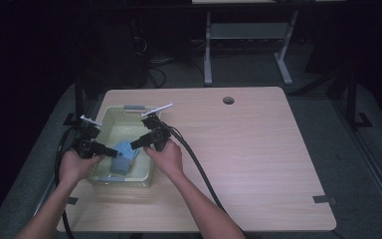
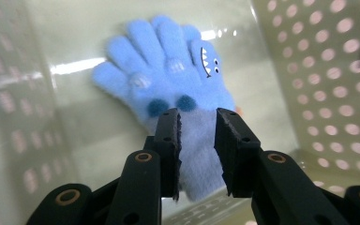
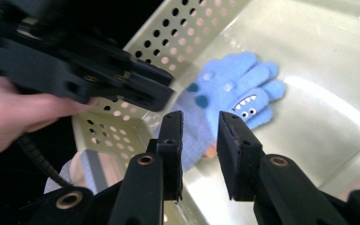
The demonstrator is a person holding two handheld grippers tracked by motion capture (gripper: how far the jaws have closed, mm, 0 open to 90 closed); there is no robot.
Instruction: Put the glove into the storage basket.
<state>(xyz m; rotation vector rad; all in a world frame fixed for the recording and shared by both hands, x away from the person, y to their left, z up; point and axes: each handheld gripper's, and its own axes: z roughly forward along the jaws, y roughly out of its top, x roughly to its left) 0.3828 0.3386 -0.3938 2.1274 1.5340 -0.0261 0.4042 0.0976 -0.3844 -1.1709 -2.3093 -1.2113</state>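
Light wooden table (image 1: 258, 149) with a perforated basket (image 1: 110, 115) on it

- Basket (image 1: 110, 115) stood on the table (image 1: 258, 149), at its left side.
- Glove (image 1: 124, 157) lay inside the basket.
- Left gripper (image 1: 114, 152) and right gripper (image 1: 133, 145) flanked the glove.

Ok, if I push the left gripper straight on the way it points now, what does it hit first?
Most likely the blue glove: the left gripper points with open jaws at its paler cuff, which lies on the floor of the basket. Depth is unclear, so I can't say how close it is.
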